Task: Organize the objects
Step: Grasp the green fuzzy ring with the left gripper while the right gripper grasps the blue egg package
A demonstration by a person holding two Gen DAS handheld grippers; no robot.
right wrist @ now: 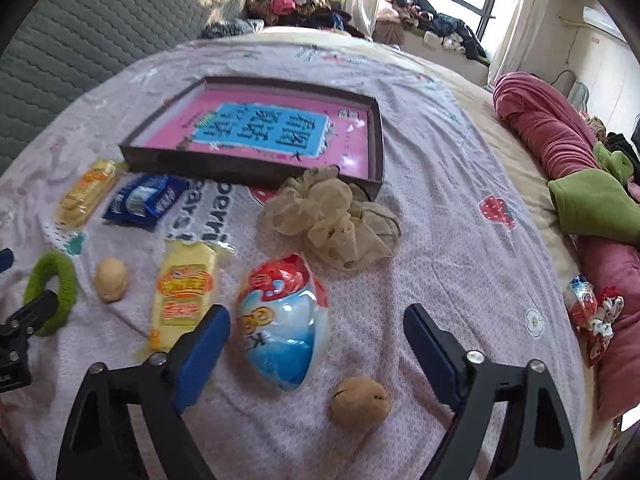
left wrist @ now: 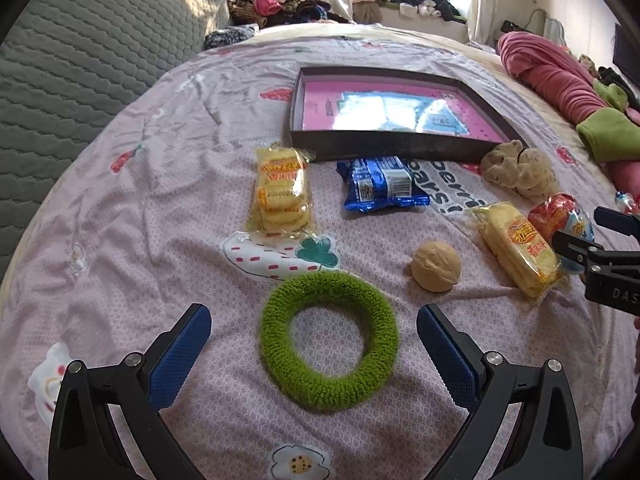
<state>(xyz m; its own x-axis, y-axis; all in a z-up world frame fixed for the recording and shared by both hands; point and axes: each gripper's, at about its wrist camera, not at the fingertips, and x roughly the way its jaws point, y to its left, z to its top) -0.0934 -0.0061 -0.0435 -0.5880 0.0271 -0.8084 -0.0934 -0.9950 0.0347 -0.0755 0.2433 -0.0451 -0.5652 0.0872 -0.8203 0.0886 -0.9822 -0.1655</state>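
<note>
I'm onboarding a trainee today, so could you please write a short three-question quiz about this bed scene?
1. True or false: the left tool is shut on the green ring.
2. Which item lies between the right tool's fingers? A) blue packet B) egg-shaped packet C) beige scrunchie
3. Fill in: the dark tray holds a pink ____.

Key:
1. False; its fingers stand open either side of the ring.
2. B, the egg-shaped packet.
3. Book.

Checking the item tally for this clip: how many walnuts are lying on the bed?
2. One walnut lies between the green ring and a yellow snack pack; another lies near the egg-shaped pack. More may be hidden.
</note>
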